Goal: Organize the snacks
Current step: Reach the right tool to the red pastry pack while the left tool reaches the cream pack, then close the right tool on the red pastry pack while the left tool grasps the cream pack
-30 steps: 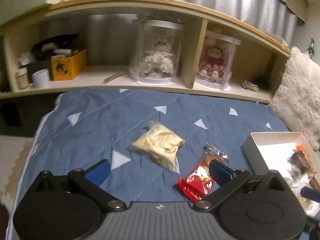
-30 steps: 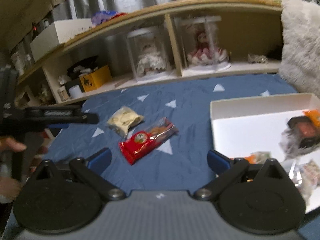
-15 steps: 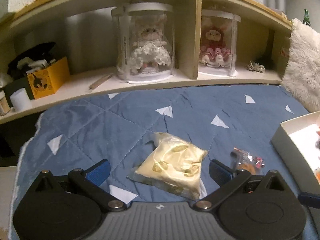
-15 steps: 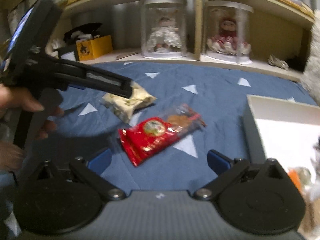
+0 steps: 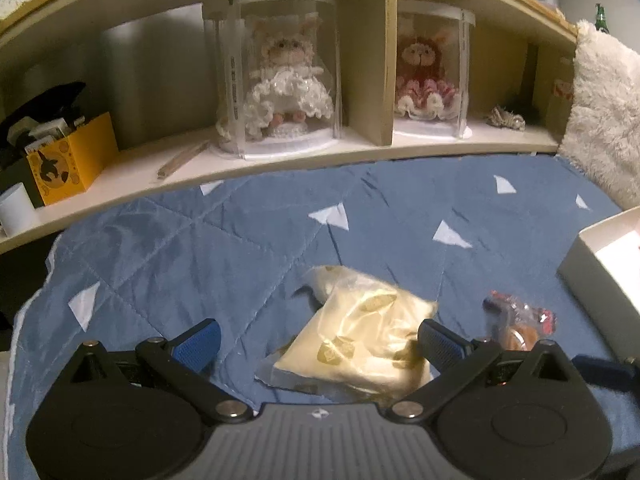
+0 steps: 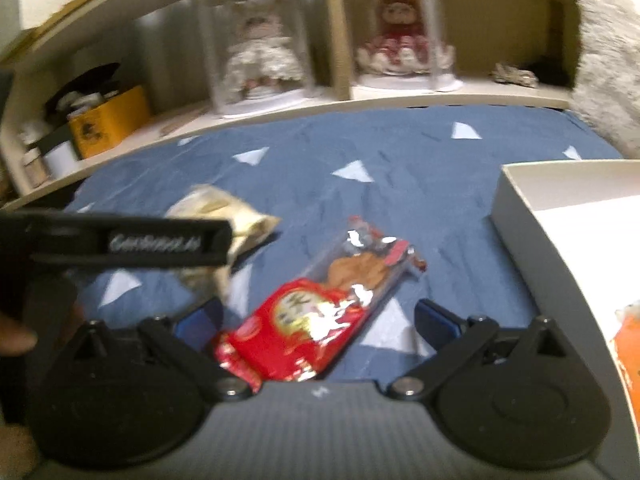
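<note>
Snacks, two loose items on the blue quilt. First, a pale yellow packet lying low in the centre of the left wrist view, between the spread blue-tipped fingers of our left gripper, nearer the right-hand tip; we cannot tell whether that tip touches it. Jaws stand wide apart, holding nothing. Second, a red wrapper with a clear end showing brown biscuits, lying diagonally at lower centre of the right wrist view, between the wide-spread fingers of our right gripper, which also grips nothing. In that blurred view the pale packet sits upper left of the red one, partly hidden behind the black body of the left gripper crossing from the left edge, with part of a hand at the far left.

White box, open-topped, at the right edge of both views, near the red wrapper; something orange lies inside it at lower right.

Wooden shelf across the top of the frame: two clear cylinders, one holding a doll in white, one a doll in red; a yellow box at far left. Fluffy white cushion at upper right.
</note>
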Demonstrator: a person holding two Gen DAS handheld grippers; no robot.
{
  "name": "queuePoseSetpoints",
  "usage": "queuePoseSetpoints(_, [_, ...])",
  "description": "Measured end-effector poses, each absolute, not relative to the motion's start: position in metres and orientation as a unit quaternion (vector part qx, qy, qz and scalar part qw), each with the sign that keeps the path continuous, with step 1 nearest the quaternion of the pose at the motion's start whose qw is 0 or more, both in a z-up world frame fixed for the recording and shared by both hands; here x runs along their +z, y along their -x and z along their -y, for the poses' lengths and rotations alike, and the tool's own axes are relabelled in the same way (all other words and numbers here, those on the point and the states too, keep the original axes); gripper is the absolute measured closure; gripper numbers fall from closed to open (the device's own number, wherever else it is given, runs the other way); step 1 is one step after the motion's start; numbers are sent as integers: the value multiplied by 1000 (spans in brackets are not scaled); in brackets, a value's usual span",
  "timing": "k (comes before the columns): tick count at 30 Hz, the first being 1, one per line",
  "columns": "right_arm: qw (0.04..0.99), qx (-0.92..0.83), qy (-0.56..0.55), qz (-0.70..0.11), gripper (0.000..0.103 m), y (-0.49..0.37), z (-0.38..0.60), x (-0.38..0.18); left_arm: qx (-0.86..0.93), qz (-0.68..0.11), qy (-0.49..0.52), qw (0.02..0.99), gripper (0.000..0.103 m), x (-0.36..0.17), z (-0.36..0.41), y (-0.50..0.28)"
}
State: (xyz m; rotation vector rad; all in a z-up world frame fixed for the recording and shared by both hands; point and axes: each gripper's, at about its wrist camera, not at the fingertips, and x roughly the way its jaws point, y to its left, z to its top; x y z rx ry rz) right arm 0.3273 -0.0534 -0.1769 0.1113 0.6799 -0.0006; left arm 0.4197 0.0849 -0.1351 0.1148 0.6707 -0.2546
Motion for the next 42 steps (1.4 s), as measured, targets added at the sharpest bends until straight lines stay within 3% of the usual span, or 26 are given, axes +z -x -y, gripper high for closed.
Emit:
queuePoseSetpoints(11, [932, 25, 10, -361, 1, -311, 88, -173, -150, -330, -29, 932, 0, -144, -83, -427])
queuePoseSetpoints(14, [930, 38, 1, -365, 6, -319, 99, -171, -180, -342, -17, 922, 0, -144, -79, -426])
queuePoseSetpoints(24, [913, 79, -82, -392, 48, -334, 101, -179, -208, -393, 34, 895, 1, -136, -74, -423])
queuePoseSetpoints(37, [889, 110, -51, -442, 50, -283, 127, -177, -147, -377, -43, 914, 9, -145, -36, -426])
queuePoseSetpoints(42, [882, 114, -65, -453, 48, -266, 127, -176, -130, -367, -38, 920, 23, -147, -39, -426])
